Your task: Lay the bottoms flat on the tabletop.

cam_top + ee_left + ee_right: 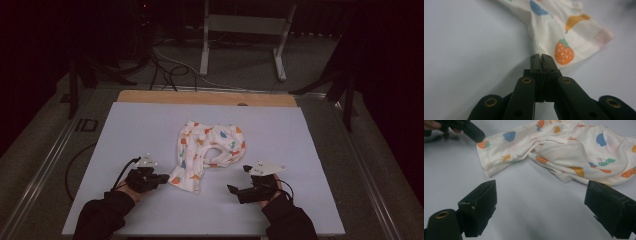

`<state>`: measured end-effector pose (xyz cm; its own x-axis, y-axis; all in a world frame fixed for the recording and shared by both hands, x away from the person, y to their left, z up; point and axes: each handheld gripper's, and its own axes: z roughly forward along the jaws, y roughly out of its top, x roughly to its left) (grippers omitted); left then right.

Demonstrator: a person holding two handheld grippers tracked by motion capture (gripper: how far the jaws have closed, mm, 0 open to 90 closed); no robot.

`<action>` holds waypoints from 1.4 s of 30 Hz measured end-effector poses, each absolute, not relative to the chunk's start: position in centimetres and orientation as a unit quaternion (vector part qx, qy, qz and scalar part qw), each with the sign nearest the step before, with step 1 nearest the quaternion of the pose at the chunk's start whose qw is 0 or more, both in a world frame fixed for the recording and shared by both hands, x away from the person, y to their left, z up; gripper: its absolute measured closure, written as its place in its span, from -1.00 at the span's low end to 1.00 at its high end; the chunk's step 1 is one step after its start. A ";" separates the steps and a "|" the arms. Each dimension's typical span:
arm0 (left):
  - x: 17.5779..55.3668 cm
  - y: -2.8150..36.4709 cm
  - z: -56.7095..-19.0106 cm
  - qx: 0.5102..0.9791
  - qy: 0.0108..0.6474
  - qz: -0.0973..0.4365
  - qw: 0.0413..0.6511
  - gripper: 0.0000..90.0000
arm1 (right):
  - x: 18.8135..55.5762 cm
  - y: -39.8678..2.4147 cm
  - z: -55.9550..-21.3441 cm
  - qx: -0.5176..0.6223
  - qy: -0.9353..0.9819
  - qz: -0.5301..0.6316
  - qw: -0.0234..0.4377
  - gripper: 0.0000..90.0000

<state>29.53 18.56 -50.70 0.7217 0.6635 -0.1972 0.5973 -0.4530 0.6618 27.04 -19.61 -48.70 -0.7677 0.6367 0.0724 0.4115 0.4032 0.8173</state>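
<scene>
Left gripper clamped at the hem of a fruit-print garment, right gripper waiting wide open.

A crumpled cream cotton garment printed with strawberries, bananas and cherries (pixel 210 152) lies near the middle of the pale lilac table mat (pixel 125 130), one flap stretching toward the person's near left. The left gripper (pixel 162 178) sits at that flap's edge; in the left gripper view its black jaws are pressed fully together (pixel 541 57) right at the fabric's border beside an orange strawberry print (whether cloth is actually pinched between the pads cannot be made out). The right gripper (pixel 239 179) rests on the mat just short of the garment, jaws spread wide with nothing between them.
</scene>
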 end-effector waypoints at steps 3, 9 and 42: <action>28.9 18.6 -49.6 0.848 0.366 0.064 0.377 1.00 | 27.1 -19.7 -48.7 0.318 0.827 0.446 0.127 -0.76; 27.6 17.9 -48.1 0.862 0.340 0.101 0.363 0.98 | 26.9 -19.6 -48.4 0.315 0.825 0.450 0.128 -0.76; 27.6 19.8 -51.6 0.863 0.358 0.131 0.332 0.63 | 26.9 -8.2 -51.5 0.247 0.894 0.361 0.096 0.83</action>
